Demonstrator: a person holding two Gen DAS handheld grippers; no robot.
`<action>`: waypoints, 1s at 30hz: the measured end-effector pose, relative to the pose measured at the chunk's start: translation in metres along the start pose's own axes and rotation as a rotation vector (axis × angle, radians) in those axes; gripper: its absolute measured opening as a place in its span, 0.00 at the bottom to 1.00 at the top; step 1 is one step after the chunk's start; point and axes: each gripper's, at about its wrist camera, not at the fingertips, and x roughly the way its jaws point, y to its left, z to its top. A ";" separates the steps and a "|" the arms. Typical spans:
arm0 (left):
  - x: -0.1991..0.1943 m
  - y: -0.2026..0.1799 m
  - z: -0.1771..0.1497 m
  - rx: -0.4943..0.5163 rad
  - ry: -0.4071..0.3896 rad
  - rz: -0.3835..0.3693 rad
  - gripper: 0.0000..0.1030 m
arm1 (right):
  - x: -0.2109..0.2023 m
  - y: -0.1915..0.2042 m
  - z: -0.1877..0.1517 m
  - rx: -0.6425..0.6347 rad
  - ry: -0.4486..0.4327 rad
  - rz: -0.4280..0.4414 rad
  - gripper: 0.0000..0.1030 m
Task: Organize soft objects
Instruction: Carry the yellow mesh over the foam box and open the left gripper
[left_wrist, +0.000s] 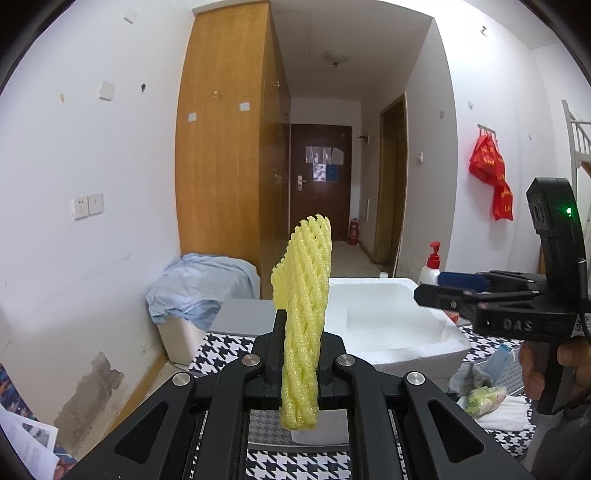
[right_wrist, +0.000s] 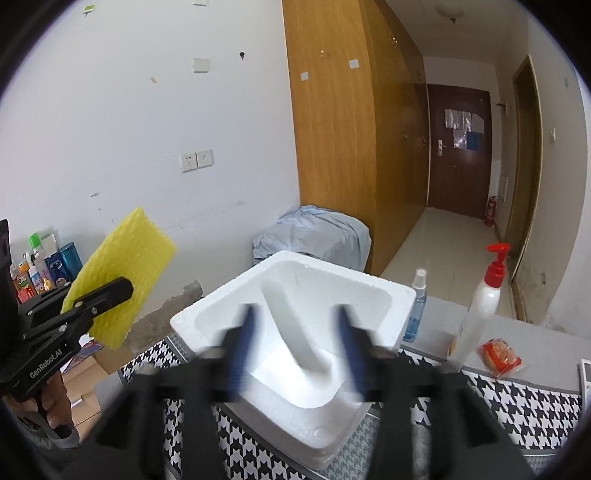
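Note:
A yellow foam net sleeve (left_wrist: 304, 314) stands upright in my left gripper (left_wrist: 301, 325), which is shut on its lower half. In the right wrist view the same net (right_wrist: 129, 251) hangs at the left in that gripper (right_wrist: 123, 286), off the table's edge. My right gripper (right_wrist: 295, 314) is open over the white foam box (right_wrist: 332, 273), its blue pads (right_wrist: 247, 321) blurred. A white strip (right_wrist: 291, 328) leans inside the box, between the fingers and apart from them. The left wrist view shows the right gripper (left_wrist: 434, 286) over the box's (left_wrist: 388, 291) right rim.
The box sits on a houndstooth cloth (right_wrist: 517, 402). To its right stand a lotion bottle with a red pump (right_wrist: 484, 299), a small spray bottle (right_wrist: 417, 306) and a red packet (right_wrist: 498, 354). A bin under blue cloth (right_wrist: 314, 236) stands behind. Folded cloths and a green packet (left_wrist: 484, 400) lie near.

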 end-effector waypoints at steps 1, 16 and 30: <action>0.001 0.000 -0.001 0.001 0.000 0.000 0.11 | 0.000 0.000 0.000 -0.002 -0.004 -0.009 0.71; 0.016 0.000 0.006 0.009 0.031 -0.029 0.11 | -0.012 0.001 -0.003 -0.005 -0.012 -0.006 0.83; 0.032 -0.015 0.013 0.044 0.047 -0.071 0.11 | -0.030 -0.011 -0.012 0.003 -0.036 -0.038 1.00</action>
